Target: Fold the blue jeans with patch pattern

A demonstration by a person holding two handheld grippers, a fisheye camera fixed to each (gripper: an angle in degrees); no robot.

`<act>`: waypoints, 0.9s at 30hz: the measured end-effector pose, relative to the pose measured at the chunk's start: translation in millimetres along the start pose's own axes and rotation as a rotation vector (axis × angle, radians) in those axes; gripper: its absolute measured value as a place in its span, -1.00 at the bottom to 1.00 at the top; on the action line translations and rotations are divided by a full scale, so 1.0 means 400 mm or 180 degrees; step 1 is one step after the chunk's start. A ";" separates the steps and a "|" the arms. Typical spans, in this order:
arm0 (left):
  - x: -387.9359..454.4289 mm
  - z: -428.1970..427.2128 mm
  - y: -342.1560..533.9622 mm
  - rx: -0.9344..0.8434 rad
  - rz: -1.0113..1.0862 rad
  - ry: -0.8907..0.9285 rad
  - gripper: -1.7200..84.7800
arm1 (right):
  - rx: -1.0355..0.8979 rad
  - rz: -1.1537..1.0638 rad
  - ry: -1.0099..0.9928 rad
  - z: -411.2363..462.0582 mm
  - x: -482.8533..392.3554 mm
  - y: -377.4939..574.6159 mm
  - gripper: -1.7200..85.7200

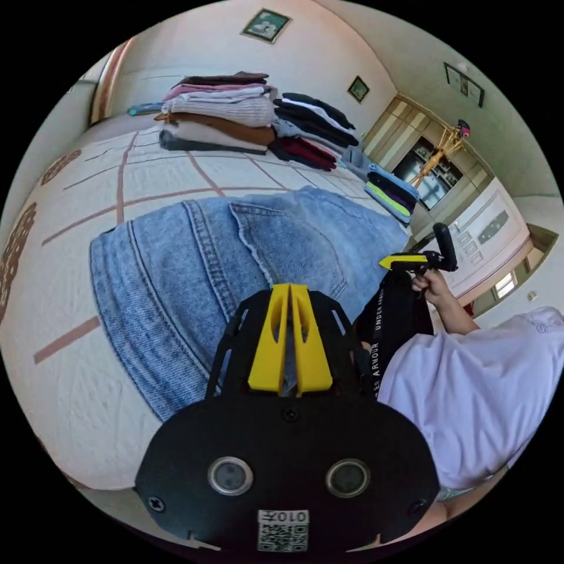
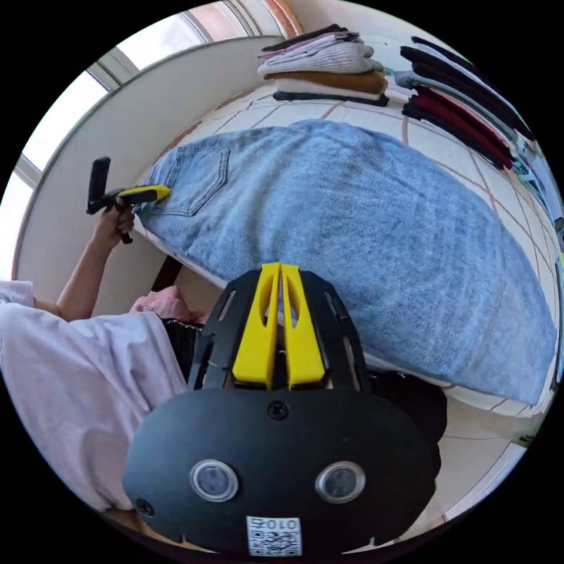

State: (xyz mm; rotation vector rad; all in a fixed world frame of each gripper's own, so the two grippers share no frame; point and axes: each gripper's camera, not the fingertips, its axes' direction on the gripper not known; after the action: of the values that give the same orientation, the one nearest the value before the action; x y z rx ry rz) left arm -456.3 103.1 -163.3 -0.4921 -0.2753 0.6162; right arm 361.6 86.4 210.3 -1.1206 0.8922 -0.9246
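Left gripper view looks along its own yellow tongs (image 1: 289, 288), which are pressed together over the near edge of the blue jeans (image 1: 235, 264) — a thin strip of denim shows between the jaws lower down, so they appear to pinch the fabric at the waistband end. The jeans lie spread flat on a bed (image 1: 76, 376) with a pale quilted cover crossed by reddish lines, the back pocket (image 1: 288, 247) facing up just ahead of the tongs. Further back on the bed stand stacks of folded clothes (image 1: 235, 114), well apart from the jeans. To the right, a person's hand (image 1: 432, 285) holds the other tongs (image 1: 388, 262) at the edge of the denim. In the right gripper view, the right tongs (image 2: 279, 271) are likewise closed at the near edge of the jeans (image 2: 364, 235), with a sliver of blue between the jaws. The denim stretches across the bed from the pocket end at the left to the leg end at the far right. The left tongs (image 2: 164, 191) — held in a hand (image 2: 114, 220) — touch the waistband beside the pocket; whether they clamp it cannot be told from here.
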 end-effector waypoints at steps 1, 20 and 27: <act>-0.007 -0.014 0.013 0.0136 -0.0184 0.0081 -0.96 | 0.0198 0.0096 0.0077 -0.035 0.019 0.021 -0.90; 0.479 0.066 -0.242 0.0596 0.0764 0.0828 -0.96 | 0.2330 0.3593 0.0379 -0.360 0.847 0.751 -0.72; 0.511 0.062 -0.253 0.0549 0.0590 0.0960 -0.96 | 0.2392 0.3788 0.0560 -0.333 0.843 0.713 -0.72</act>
State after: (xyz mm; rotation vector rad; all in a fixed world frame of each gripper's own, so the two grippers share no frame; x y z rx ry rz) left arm -256.4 165.3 -69.0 -0.4397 0.1102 0.7287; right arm 400.9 -220.0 -132.3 0.2095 1.0103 -0.2645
